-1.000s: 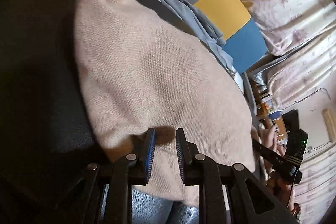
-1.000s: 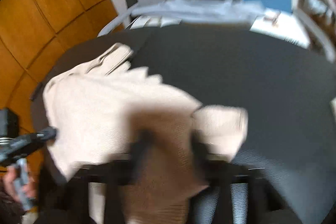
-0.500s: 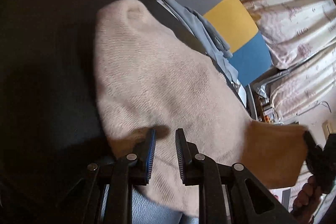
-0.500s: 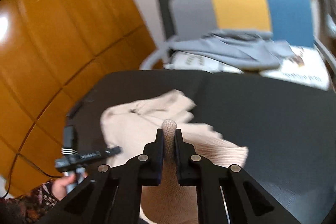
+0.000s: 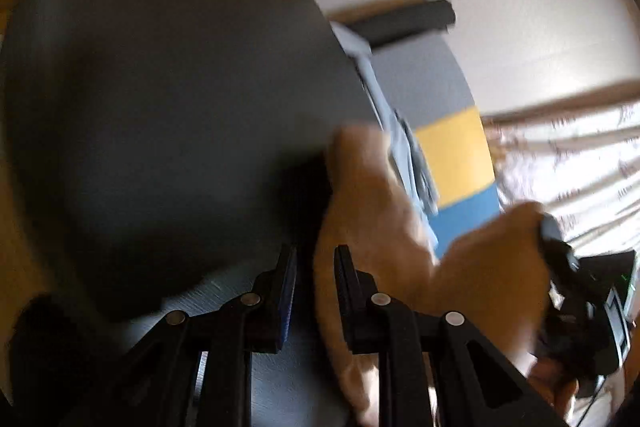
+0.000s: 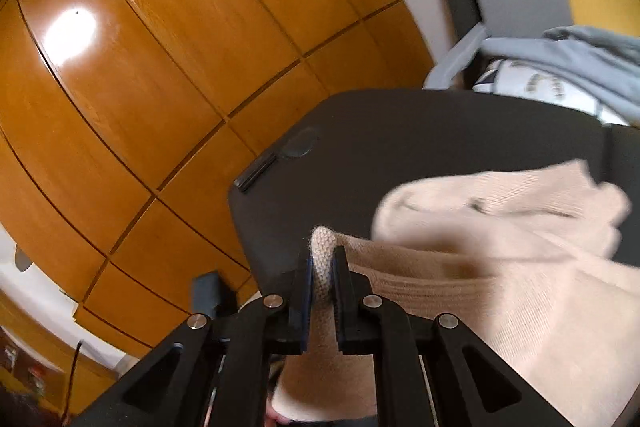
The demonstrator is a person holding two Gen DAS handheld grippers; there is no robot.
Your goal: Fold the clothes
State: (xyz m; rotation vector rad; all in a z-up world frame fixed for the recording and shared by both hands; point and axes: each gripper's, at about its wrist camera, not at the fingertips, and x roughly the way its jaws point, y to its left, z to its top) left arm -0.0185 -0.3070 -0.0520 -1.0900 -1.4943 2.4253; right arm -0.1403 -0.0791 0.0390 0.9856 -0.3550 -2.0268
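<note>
A cream knit sweater (image 6: 500, 267) lies partly on the dark table (image 6: 380, 147). My right gripper (image 6: 322, 263) is shut on a fold of its edge and holds it above the table's left corner. In the left wrist view the sweater (image 5: 372, 211) is blurred and raised to the right of the table (image 5: 160, 87). My left gripper (image 5: 315, 267) has a narrow gap between its fingers; the sweater edge sits in that gap, grip unclear. The right gripper's body (image 5: 580, 307) shows at the far right there.
A chair with grey, yellow and blue panels (image 5: 452, 147) stands behind the table, with blue-grey clothes (image 6: 580, 59) draped over it. Wooden cabinet doors (image 6: 160, 67) fill the left. Curtains (image 5: 580, 155) hang at the right.
The right gripper has carried the sweater's edge leftward over the garment toward the table's corner. The left gripper view has swung, and the sweater has lifted off most of the table.
</note>
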